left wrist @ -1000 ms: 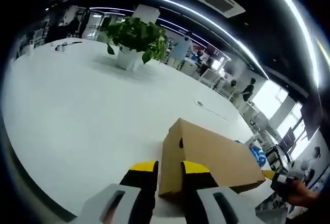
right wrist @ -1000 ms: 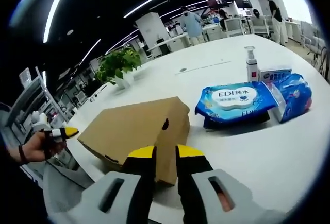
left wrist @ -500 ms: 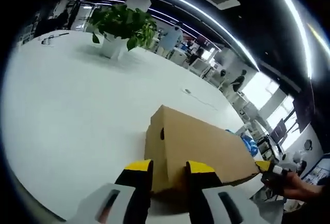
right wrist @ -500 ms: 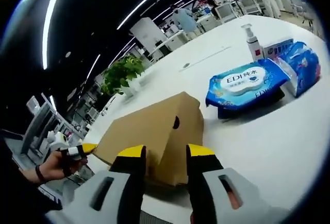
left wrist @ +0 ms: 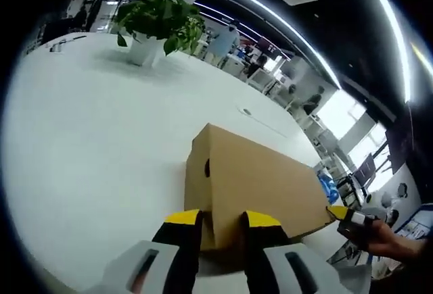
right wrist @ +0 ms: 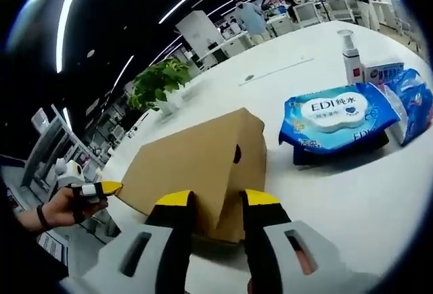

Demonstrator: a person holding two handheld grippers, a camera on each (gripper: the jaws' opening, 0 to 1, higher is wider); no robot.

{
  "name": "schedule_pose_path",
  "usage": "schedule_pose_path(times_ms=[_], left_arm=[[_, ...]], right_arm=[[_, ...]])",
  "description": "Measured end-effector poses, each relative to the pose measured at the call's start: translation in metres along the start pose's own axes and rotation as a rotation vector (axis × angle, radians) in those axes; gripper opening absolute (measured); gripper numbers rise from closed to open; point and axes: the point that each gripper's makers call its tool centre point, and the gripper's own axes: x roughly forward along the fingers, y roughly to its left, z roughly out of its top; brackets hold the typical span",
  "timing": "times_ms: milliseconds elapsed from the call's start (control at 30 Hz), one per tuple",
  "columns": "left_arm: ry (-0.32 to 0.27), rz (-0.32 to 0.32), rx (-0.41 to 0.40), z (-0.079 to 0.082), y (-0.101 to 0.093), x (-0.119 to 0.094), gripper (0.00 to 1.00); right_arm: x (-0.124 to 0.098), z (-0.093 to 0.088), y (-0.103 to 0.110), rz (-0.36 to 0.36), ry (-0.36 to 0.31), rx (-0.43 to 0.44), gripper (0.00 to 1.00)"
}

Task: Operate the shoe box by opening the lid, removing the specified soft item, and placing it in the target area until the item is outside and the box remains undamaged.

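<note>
A closed brown cardboard shoe box (left wrist: 260, 182) lies on the white table (left wrist: 88, 145). My left gripper (left wrist: 222, 221), with yellow-tipped jaws, is open at the box's near end, and the lower corner sits between the tips. At the opposite end, my right gripper (right wrist: 215, 203) stands open the same way, straddling the box (right wrist: 199, 165) at its corner. In the left gripper view the right gripper's yellow tip (left wrist: 340, 213) shows past the box's far edge, held by a hand. The left gripper's tip (right wrist: 105, 188) shows at the left of the right gripper view. The box's contents are hidden.
A potted green plant (left wrist: 159, 20) stands far back on the table. Right of the box lie a blue wipes pack (right wrist: 338, 115), a second blue pack (right wrist: 416, 98), a pump bottle (right wrist: 350, 54) and a small carton (right wrist: 382, 74). People and desks fill the office behind.
Both cameras have shifted a little and the box looks slightly nearer in each view. The jaws keep the same gap. The box has not moved and its lid stays closed.
</note>
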Motion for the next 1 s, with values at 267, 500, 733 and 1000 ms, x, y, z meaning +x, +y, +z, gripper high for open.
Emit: schedule_pose_path(times_ms=[267,500,733,1000], left_arm=[[-0.015,0.002,0.004,0.025,0.001,0.025,0.24],[-0.004,0.007,0.02,0.044,-0.004,0.052,0.24],[-0.015,0.01,0.02,0.054,-0.014,0.072,0.24],[-0.034,0.011,0.023,0.056,-0.017,0.075,0.24]], right_arm=[[0.022,0.022,-0.008,-0.016,-0.011,-0.007,0.26],[0.035,0.042,-0.02,-0.051,-0.027,0.005,0.25],[0.042,0.061,-0.036,-0.079,-0.021,-0.004,0.25],[0.043,0.065,-0.04,-0.075,-0.025,-0.043,0.25]])
